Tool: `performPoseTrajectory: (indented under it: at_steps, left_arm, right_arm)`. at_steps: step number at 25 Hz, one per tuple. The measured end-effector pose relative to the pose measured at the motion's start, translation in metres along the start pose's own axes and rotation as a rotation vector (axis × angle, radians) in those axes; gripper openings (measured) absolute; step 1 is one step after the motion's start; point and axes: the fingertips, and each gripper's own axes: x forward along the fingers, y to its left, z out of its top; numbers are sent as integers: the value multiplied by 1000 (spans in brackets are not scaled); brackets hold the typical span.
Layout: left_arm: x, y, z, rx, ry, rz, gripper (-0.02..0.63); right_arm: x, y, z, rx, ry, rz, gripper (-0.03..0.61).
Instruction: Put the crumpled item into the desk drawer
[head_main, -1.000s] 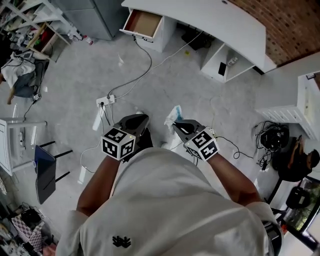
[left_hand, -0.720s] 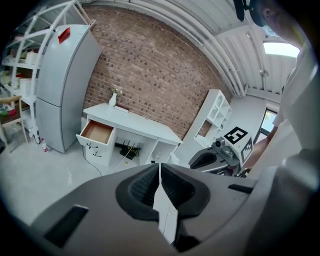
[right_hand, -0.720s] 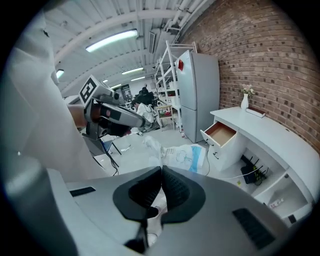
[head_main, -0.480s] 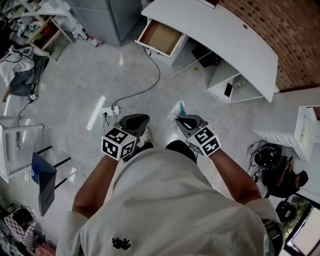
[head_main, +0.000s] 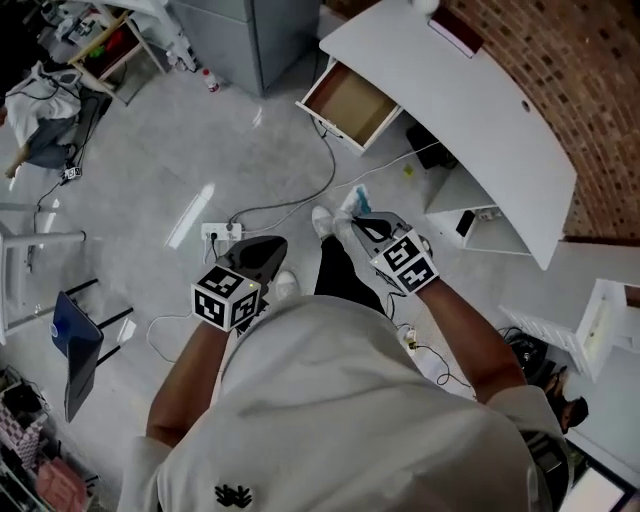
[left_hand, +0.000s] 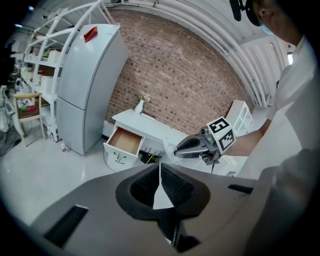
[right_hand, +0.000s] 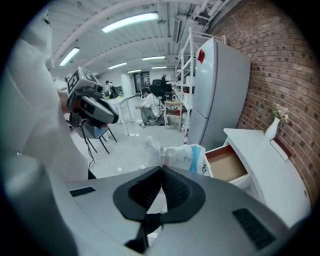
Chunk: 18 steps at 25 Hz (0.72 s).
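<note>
The crumpled item (right_hand: 178, 155), a white wrapper with some blue print, sits in the centre of the right gripper view. It is pinched at its lower edge by the right gripper (right_hand: 161, 168), whose jaws are clenched on it, and most of it sticks out past the tips. In the head view the item (head_main: 353, 199) shows just above the centre of the frame, at the tip of the right gripper (head_main: 358, 221), over the grey floor (head_main: 150, 170). It is well apart from the drawer (head_main: 350, 101), which is higher in the frame.

The drawer is pulled out of the white desk (head_main: 470, 110), and its brown inside shows with nothing visible in it. In the right gripper view the drawer (right_hand: 227, 163) lies to the right of the item.

The left gripper (head_main: 277, 244) is at the lower left of the centre. In its own view the left gripper (left_hand: 160, 166) has its jaws pressed together with nothing between them.

A power strip (head_main: 222, 232) with cables lies on the floor near the left gripper. A grey fridge (left_hand: 87, 85) stands left of the desk, and a brick wall (head_main: 560, 60) is behind the desk.
</note>
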Motion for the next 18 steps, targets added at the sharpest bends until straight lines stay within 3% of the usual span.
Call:
performPoseTrajectory:
  at_steps: [10, 18]
  left_arm:
    - [84, 81, 122, -91, -36, 166, 31]
    - [142, 119, 156, -196, -21, 280, 31]
  right_arm:
    - [126, -213, 31, -269, 130, 47, 29]
    - [250, -335, 18, -318, 216, 54, 29]
